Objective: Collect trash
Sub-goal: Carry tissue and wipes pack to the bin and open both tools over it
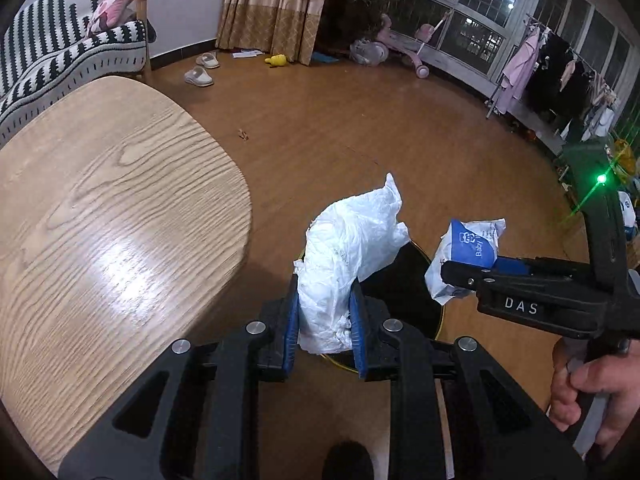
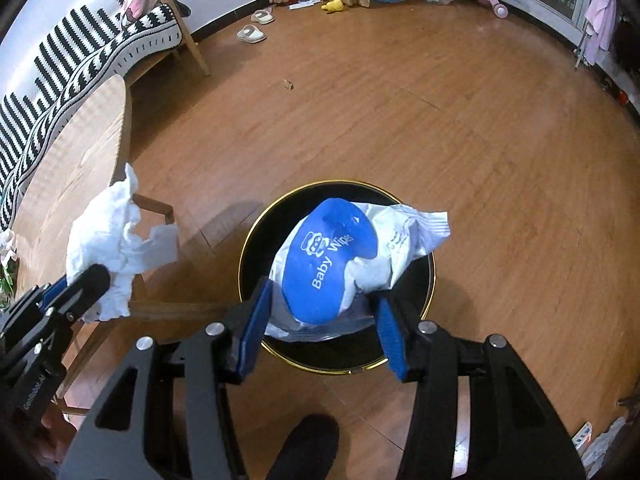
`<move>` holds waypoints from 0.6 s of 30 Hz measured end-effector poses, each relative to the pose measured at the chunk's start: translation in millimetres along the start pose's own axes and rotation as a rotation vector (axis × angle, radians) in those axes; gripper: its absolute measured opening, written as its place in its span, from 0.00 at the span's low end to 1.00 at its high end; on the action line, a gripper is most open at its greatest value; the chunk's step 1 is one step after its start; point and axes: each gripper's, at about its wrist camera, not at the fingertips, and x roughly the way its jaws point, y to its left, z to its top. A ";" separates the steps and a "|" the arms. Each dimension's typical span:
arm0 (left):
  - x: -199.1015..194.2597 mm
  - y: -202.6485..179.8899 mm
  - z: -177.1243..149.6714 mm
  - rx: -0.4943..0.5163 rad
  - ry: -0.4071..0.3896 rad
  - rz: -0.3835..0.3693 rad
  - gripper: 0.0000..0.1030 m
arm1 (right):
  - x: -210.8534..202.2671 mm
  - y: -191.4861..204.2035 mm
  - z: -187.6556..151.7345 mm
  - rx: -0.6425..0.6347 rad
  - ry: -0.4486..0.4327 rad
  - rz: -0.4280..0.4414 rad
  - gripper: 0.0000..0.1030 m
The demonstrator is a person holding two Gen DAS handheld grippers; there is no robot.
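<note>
My left gripper (image 1: 325, 320) is shut on a crumpled white tissue (image 1: 352, 256) and holds it over the near-left rim of a round black trash bin with a gold rim (image 1: 400, 280). The tissue also shows in the right wrist view (image 2: 112, 248), with the left gripper (image 2: 86, 286) below it. My right gripper (image 2: 322, 320) is shut on a crumpled blue-and-white baby wipes packet (image 2: 340, 256) and holds it above the bin's open mouth (image 2: 256, 248). In the left wrist view the packet (image 1: 472, 248) sits in the right gripper (image 1: 460, 276) over the bin's right side.
A light wooden table (image 1: 100, 220) stands to the left of the bin, with a striped sofa (image 1: 60, 56) behind it. Slippers (image 1: 200, 72), a yellow toy (image 1: 276, 60) and a pink ride-on toy (image 1: 400, 48) lie far off on the wooden floor. A clothes rack (image 1: 560, 72) stands at the right.
</note>
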 end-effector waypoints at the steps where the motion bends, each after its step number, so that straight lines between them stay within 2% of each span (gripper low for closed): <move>1: 1.1 0.0 0.9 -0.001 0.000 0.000 0.21 | -0.3 0.3 -0.1 0.000 -0.002 0.005 0.49; 3: 3.5 -2.6 -0.1 -0.006 0.004 -0.005 0.21 | -1.5 0.4 -0.2 0.003 -0.012 0.005 0.57; 4: 4.3 -3.3 -0.7 -0.007 0.006 -0.007 0.21 | -2.8 -1.6 -2.5 0.006 -0.018 0.006 0.68; 5: 5.5 -3.6 -0.6 -0.008 0.008 -0.009 0.21 | -5.8 -3.0 -2.0 0.009 -0.030 0.005 0.70; 12: 18.6 -8.3 -0.2 -0.010 0.033 -0.029 0.21 | -12.7 -9.2 -2.0 0.038 -0.048 -0.011 0.73; 18: 40.8 -24.5 1.4 -0.006 0.066 -0.102 0.23 | -25.5 -19.4 -1.6 0.082 -0.084 -0.028 0.75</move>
